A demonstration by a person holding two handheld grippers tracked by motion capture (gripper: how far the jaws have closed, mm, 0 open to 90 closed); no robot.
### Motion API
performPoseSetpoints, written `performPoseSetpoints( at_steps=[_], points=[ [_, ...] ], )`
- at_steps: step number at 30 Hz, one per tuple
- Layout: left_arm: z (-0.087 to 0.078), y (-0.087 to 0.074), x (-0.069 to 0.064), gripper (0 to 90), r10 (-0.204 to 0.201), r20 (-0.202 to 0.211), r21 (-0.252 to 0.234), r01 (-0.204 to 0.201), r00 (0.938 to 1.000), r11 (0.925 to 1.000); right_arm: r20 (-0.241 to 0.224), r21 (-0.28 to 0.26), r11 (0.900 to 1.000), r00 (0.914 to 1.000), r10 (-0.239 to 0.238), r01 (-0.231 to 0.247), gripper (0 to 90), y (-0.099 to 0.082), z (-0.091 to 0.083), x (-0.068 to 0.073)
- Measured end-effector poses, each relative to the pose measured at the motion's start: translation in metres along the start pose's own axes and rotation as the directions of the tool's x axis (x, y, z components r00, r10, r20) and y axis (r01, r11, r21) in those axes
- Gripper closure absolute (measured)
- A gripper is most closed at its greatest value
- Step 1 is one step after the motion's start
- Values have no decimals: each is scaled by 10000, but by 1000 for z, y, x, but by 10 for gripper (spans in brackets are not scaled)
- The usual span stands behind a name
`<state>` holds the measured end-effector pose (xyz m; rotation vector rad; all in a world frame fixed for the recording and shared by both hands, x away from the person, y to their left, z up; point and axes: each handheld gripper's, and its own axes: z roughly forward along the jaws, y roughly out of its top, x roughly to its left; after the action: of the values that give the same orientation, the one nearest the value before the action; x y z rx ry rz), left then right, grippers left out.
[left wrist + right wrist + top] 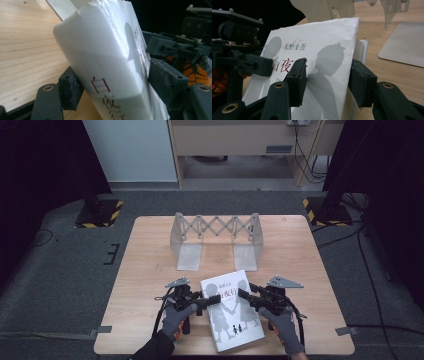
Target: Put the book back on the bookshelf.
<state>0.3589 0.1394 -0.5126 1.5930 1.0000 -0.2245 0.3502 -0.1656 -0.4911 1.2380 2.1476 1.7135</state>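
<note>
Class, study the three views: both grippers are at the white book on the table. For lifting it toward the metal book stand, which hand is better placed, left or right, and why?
Probably the left gripper: its jaws straddle the book at the spine, pads against both covers. The right gripper only brackets the page edge, a floppier hold. The book stand stands straight ahead.

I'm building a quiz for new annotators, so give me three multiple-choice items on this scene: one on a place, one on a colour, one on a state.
1. Where on the table does the expandable book rack stand?
A. beyond the book, at the far side
B. at the near left corner
C. on top of the book

2. What colour is the cover of the book?
A. red with white figures
B. white with grey silhouettes
C. black

3. How do the left gripper and the right gripper meet the book?
A. both hover clear of it
B. each has its jaws around one edge
C. the left alone touches it

Answers: 1 A, the high view shows the rack beyond the book; 2 B, the right gripper view shows the cover; 3 B, each gripper view has the book between its jaws.
</note>
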Motion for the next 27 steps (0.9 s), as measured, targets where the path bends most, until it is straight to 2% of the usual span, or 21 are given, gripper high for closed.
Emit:
performPoseSetpoints(
  at_steps=[4, 9, 12, 14, 17, 20, 21, 24, 27],
  points=[
    [1, 6, -5, 328, 253, 239, -160, -249, 9994, 9996, -250, -245, 9996, 9995, -167, 161, 521, 2, 1, 2],
    [-9, 19, -12, 441, 299, 658, -812, -245, 9974, 9964, -588, -842, 9963, 9981, -196, 146, 531, 8, 0, 4],
    [-12, 28, -20, 471, 712, 534, -935, -660, 9960, 9934, -738, -1152, 9933, 9971, -199, 113, 517, 12, -2, 3],
    [-15, 34, -25, 481, 1004, 401, -951, -962, 9941, 9908, -642, -1280, 9917, 9978, -182, 98, 482, 13, -5, 1],
    [-18, 42, -31, 496, 1289, 216, -1191, -1255, 9914, 9849, -278, -1476, 9890, 9996, -75, 34, 475, 14, -13, -6],
    [-23, 51, -35, 508, 1705, -61, -1491, -1695, 9853, 9742, 448, -1568, 9876, 9989, 101, -30, 476, 14, -20, -16],
    [-24, 53, -37, 511, 1825, -182, -1604, -1831, 9830, 9699, 814, -1449, 9894, 9967, 68, 51, 475, 14, -22, -20],
    [-28, 61, -42, 514, 2373, -828, -1779, -2486, 9679, 9521, 1790, -989, 9939, 9834, -313, 497, 460, 11, -25, -28],
    [-29, 65, -46, 513, 2814, -1377, -1877, -3039, 9497, 9340, 2366, -703, 9942, 9696, -630, 818, 450, 10, -26, -33]
  ],
)
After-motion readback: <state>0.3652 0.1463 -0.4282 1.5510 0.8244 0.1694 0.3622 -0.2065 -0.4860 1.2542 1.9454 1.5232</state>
